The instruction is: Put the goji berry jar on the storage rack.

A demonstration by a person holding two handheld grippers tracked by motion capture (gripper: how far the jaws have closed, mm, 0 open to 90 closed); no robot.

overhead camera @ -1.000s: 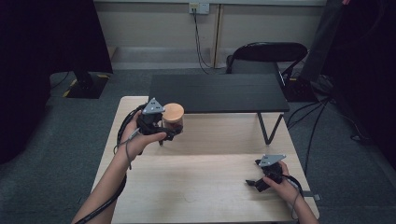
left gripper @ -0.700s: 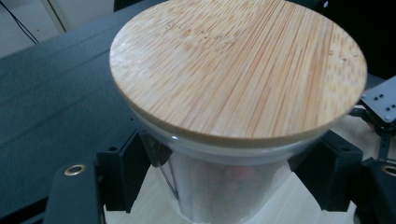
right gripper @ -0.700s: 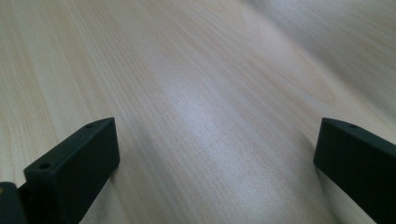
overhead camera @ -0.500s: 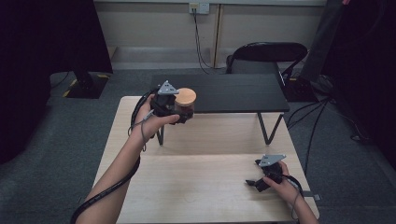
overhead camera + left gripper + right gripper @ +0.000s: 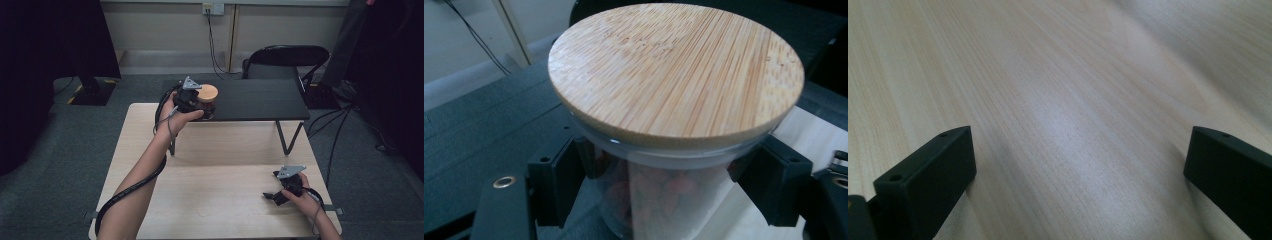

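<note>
Left gripper (image 5: 196,102) has carried the glass jar (image 5: 207,102) away from the person and up to the black shelf (image 5: 260,100); half a second back it was short of the shelf's near left corner, now it hangs over that corner. Jaws clamped on the jar's glass wall just under the bamboo lid (image 5: 674,75); reddish contents inside. Judgement: set-down on the shelf comes next. Right gripper (image 5: 280,192) rests on the counter (image 5: 225,200) in front of the shelf, jaws apart, nothing between.

Overhead view; two close jaw-level views
</note>
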